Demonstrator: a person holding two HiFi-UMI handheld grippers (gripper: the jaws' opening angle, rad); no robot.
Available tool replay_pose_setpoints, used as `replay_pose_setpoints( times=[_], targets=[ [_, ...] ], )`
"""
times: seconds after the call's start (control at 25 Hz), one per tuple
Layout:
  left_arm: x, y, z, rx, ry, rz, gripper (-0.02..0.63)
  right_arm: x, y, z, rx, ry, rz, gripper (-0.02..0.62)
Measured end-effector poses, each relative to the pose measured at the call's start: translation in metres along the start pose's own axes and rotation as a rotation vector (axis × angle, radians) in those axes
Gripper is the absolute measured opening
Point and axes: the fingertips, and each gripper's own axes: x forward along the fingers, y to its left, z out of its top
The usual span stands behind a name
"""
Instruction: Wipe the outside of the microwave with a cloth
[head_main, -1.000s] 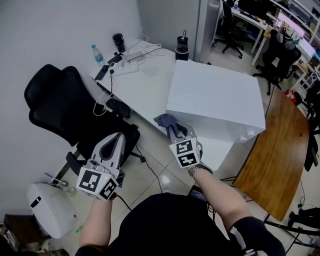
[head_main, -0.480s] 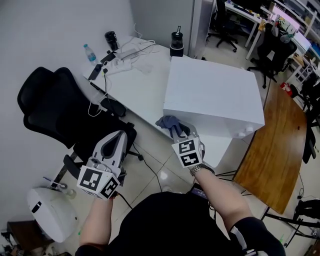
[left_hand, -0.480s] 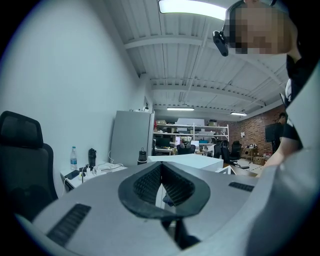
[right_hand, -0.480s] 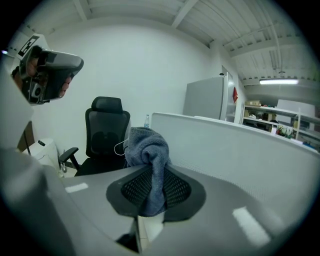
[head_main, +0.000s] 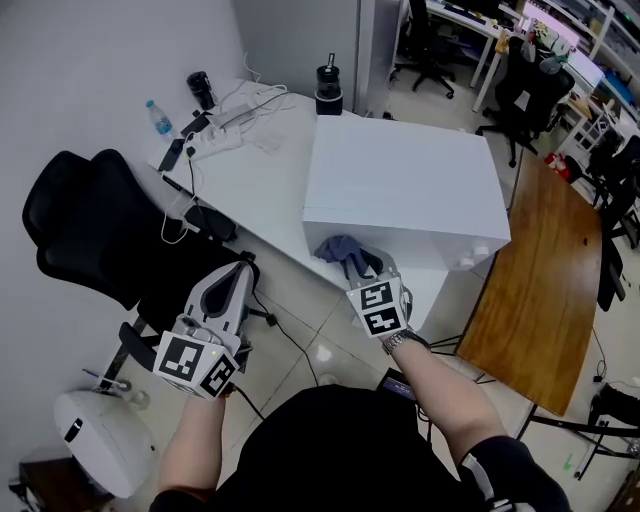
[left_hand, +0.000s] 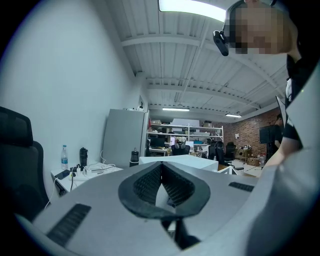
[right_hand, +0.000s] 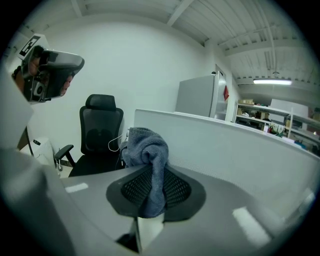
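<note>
The microwave (head_main: 400, 185) is a white box standing on the white desk (head_main: 260, 170); its front face (right_hand: 240, 150) fills the right of the right gripper view. My right gripper (head_main: 352, 266) is shut on a blue-grey cloth (head_main: 343, 251), which bunches out beyond the jaws (right_hand: 145, 150) close to the microwave's lower front edge. Whether the cloth touches the microwave I cannot tell. My left gripper (head_main: 238, 276) hangs to the left, over the floor beside the black chair, shut with nothing between its jaws (left_hand: 161, 176).
A black office chair (head_main: 90, 225) stands left of the desk. On the desk's far end lie a water bottle (head_main: 157, 117), a dark flask (head_main: 200, 88), cables and a power strip (head_main: 235, 110), and a black bottle (head_main: 327, 87). A wooden table (head_main: 535, 290) sits right. A white bin (head_main: 90, 440) stands at lower left.
The right gripper with the cloth has moved forward, closer to the microwave's front edge. The left gripper has shifted slightly forward. The head view has swung, shifting the scene left.
</note>
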Motion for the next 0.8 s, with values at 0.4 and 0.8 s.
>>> replay_pose_setpoints(
  times=[0.4, 0.8],
  targets=[
    [0.024, -0.042, 0.002, 0.001, 0.003, -0.036, 0.005, -0.034, -0.05, -0.024, 0.03, 0.013, -0.048, 0.057],
    [0.049, -0.091, 0.006, 0.006, 0.017, -0.063, 0.005, -0.071, -0.108, -0.052, 0.08, 0.038, -0.105, 0.057]
  ],
)
